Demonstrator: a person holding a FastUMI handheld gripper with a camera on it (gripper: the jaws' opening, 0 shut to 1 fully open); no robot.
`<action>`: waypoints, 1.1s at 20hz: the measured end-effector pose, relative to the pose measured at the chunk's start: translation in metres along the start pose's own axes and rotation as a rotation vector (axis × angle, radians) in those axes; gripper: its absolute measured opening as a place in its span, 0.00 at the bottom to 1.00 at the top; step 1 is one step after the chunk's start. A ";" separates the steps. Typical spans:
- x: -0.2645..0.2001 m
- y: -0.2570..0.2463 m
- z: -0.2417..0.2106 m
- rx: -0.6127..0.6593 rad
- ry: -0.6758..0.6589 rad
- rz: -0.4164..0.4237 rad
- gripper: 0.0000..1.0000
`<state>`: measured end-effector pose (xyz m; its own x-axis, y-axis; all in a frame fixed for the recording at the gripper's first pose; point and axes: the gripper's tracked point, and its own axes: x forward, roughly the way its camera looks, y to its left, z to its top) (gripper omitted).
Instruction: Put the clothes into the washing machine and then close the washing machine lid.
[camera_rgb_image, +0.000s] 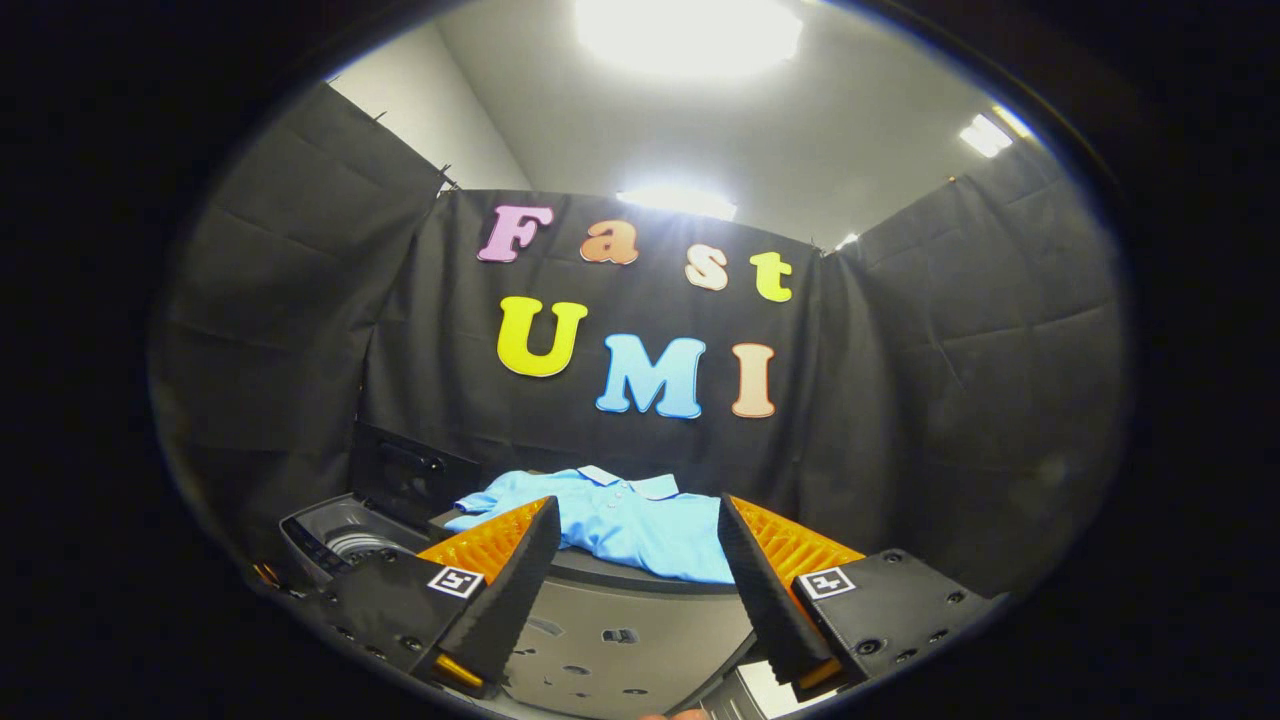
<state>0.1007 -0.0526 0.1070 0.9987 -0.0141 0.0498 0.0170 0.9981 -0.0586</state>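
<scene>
Nearest to us, our gripper points forward with its two fingers spread wide apart, and nothing sits between them or touches either one. Each finger carries a small square marker on its block behind the tip.

Just ahead of the fingertips, and showing through the gap between them, we see the light blue polo shirt. It lies spread flat on a round grey tabletop, collar at the far side toward the black cloth wall, one short sleeve stretched out past our left finger. The near hem of the shirt hangs a little over the table's rim, close to the inner edge of our right finger, though we cannot tell that it touches. Below the rim, between the fingers and lower down, the grey side of the table base shows a few small dark holes.

Beyond our left finger and to the left of the shirt stands the washing machine, a dark grey toy-like unit set lower than the tabletop. Its lid stands upright at the back, and the pale drum opening is uncovered. The shirt and the machine are apart, with the table's edge between them.

Overhead, bright ceiling lights glare above the cloth walls.
</scene>
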 end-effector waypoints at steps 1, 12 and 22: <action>0.011 0.003 -0.006 -0.002 0.036 0.025 0.98; 0.109 0.016 -0.049 0.050 0.241 0.096 0.98; 0.157 0.020 -0.099 0.074 0.350 0.068 0.99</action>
<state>0.2625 -0.0406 0.0152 0.9538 0.0459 -0.2970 -0.0409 0.9989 0.0232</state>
